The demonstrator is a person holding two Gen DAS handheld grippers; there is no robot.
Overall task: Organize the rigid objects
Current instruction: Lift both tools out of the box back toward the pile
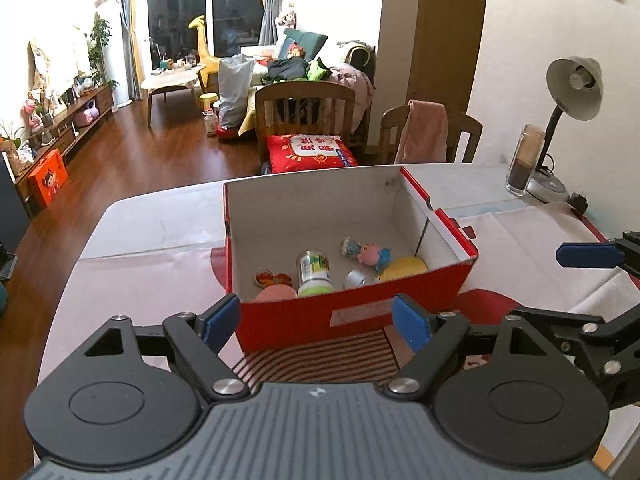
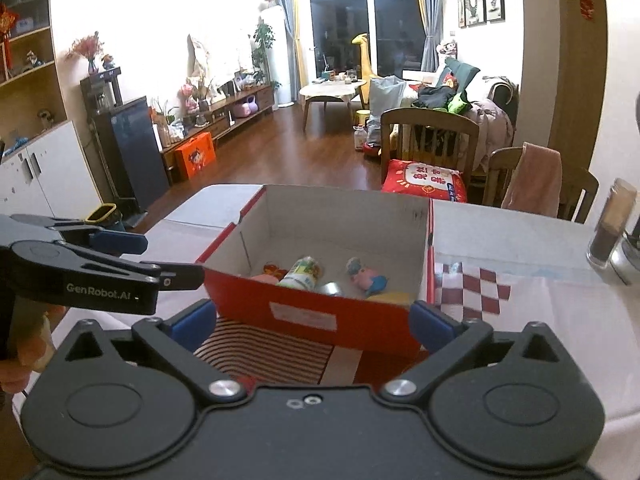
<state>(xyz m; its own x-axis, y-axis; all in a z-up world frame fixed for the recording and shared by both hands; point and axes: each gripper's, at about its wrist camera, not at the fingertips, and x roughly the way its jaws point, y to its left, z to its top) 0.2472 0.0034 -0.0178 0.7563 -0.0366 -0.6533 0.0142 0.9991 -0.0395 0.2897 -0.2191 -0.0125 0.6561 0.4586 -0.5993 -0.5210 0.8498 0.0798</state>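
So both grippers are hanging just short of the near wall of the red cardboard box (image 1: 352, 312), which sits in the middle of the table (image 1: 132, 280). The left gripper (image 1: 316, 322) has its blue pads spread wide with nothing between them, and the right gripper (image 2: 314, 322) is spread about as wide as it goes, also empty.

Inside the box, going left to right: a small orange trinket (image 1: 270, 279), a pink round thing (image 1: 276, 293), a little bottle with a green label (image 1: 314, 272) lying down, a silver can (image 1: 357, 279), a pink and blue toy figure (image 1: 370, 255), and a yellow ball-ish thing (image 1: 402, 269) in the near right corner.

I can't see any loose stuff left on the table, so to me the sorting looks basically done. Next move is probably just checking for stragglers or backing off.
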